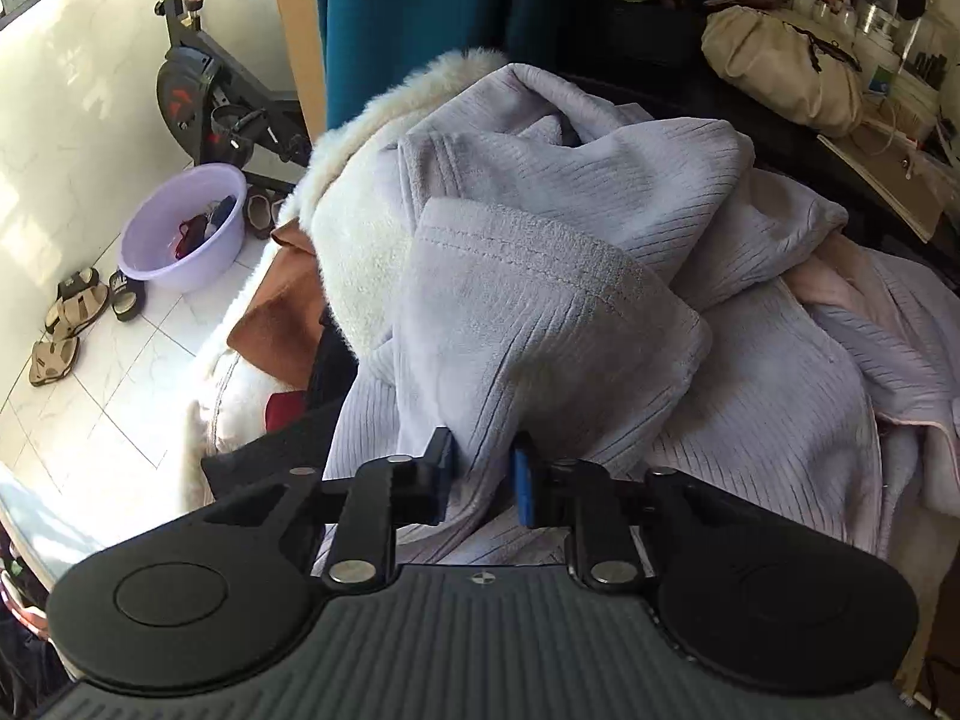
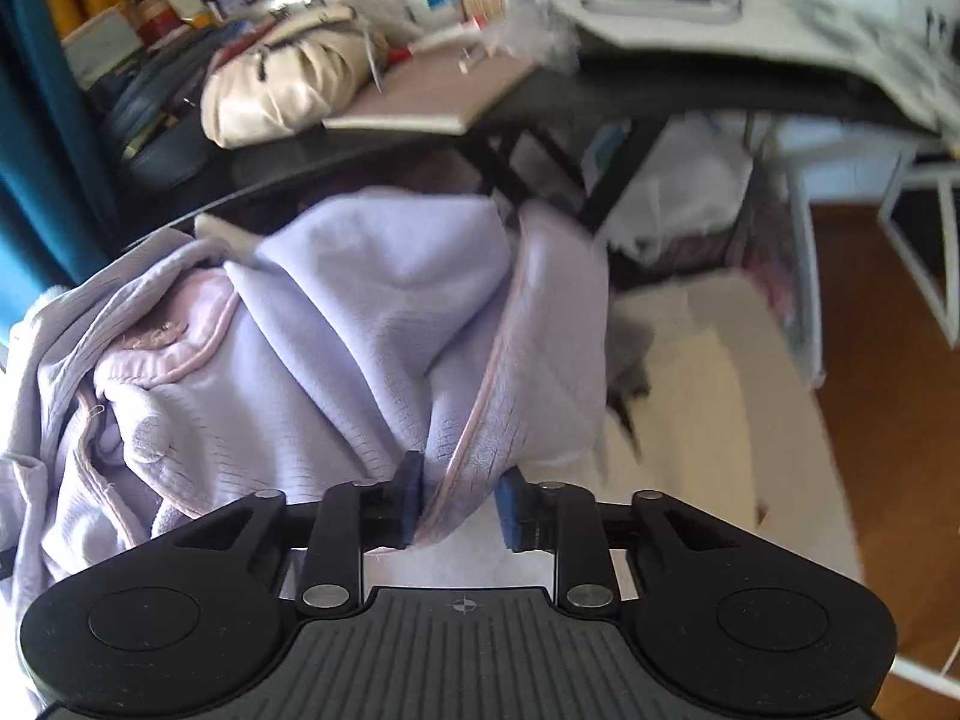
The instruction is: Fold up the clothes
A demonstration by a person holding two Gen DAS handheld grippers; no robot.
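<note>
A lavender ribbed fleece garment (image 1: 540, 312) lies crumpled in a heap, with a thick stitched hem or cuff folded over on top. My left gripper (image 1: 485, 474) is shut on a fold of it at the near edge, and the cloth fills the gap between the blue pads. In the right wrist view the same lavender garment (image 2: 372, 312) shows pink-trimmed edges. My right gripper (image 2: 459, 501) holds a bunched, pink-edged hem between its pads, and creases run from the cloth down into the grip. That view is blurred.
A white fluffy garment (image 1: 354, 240) and a brown cloth (image 1: 282, 312) lie under the heap on the left. On the tiled floor stand a purple basin (image 1: 180, 228), sandals (image 1: 72, 312) and an exercise bike (image 1: 198, 84). A cluttered dark desk (image 2: 600, 102) with a beige bag (image 2: 282, 84) stands behind.
</note>
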